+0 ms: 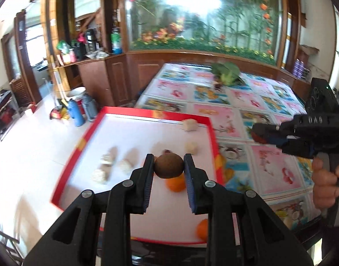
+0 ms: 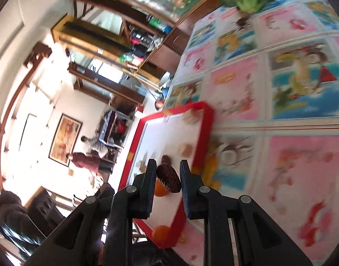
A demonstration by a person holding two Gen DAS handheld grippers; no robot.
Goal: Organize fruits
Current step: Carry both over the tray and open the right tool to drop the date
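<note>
The left gripper holds a round brown fruit between its fingers, above the near half of the shallow red-rimmed white tray. The right gripper has its fingers closed on a dark wrinkled date-like fruit, tilted, over the tray's near corner. In the tray lie pale cube-shaped pieces, and two orange fruits sit near the tray's near edge.

Both views are blurred, which suggests quick motion. I judge the risk to be the round fruit rolling out of a narrow grip, or either fruit dropped from height and rolling over the low rim onto the picture-patterned bench.
</note>
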